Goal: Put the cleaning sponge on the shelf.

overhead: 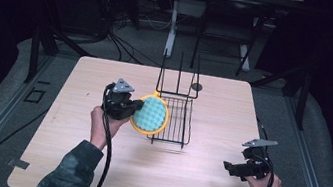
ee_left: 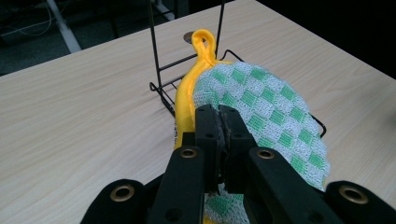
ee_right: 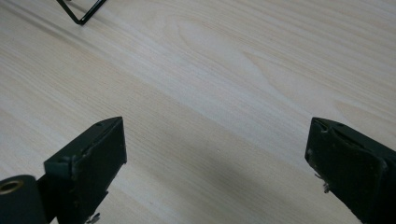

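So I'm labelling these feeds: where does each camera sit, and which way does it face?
High view: above the person's side, looking forward and down at the pale wooden table; both forearms show.
Left gripper view: rides the left tool, jaws shut on the round green-checked, yellow-edged cloth pad.
Right gripper view: rides the right tool, jaws apart above the table.
All three share the black wire rack.

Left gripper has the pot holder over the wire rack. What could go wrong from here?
The left gripper pinches only the pot holder edge, so the cloth may slip or droop. Its yellow loop sits near the wire rack uprights and might snag. The light rack may shift if bumped; the right gripper is open, far away.
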Motion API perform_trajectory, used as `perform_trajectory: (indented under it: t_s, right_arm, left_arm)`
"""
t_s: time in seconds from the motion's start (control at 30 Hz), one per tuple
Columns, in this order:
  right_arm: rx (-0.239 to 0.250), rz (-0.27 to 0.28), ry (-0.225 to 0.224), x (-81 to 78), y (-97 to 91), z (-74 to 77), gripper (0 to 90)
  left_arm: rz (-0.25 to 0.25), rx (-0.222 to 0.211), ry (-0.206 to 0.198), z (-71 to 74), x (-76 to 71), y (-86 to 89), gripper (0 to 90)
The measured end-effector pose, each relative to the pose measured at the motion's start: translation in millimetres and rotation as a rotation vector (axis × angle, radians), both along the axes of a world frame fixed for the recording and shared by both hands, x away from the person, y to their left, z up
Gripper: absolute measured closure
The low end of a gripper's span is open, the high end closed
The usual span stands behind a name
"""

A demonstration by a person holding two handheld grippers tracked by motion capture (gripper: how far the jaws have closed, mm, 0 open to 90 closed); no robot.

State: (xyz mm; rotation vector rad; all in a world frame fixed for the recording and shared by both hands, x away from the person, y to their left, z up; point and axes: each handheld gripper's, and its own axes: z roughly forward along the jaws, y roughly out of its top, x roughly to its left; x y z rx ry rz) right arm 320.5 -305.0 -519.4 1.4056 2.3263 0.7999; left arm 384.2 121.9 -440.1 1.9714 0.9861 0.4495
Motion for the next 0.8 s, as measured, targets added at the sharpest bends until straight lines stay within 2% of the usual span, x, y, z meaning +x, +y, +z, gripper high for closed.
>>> perform_trajectory:
  t_s: [0.33, 0.5, 0.8]
  right_arm:
    - [-0.003, 0.001, 0.002, 0.9, -0.7, 0.3, 5.0]
    - [-0.001, 0.001, 0.006, 1.7, -0.9, -0.2, 5.4]
    - [-0.003, 0.003, 0.016, 2.0, -0.7, -1.4, 5.5]
  left_arm:
    - [0.005, -0.025, 0.007, -7.5, 7.9, -6.0, 87.7]
    - [-0.009, -0.039, 0.030, -15.5, 15.9, -15.1, 87.8]
    - [-0.015, -0.055, 0.041, -23.4, 23.9, -28.7, 87.8]
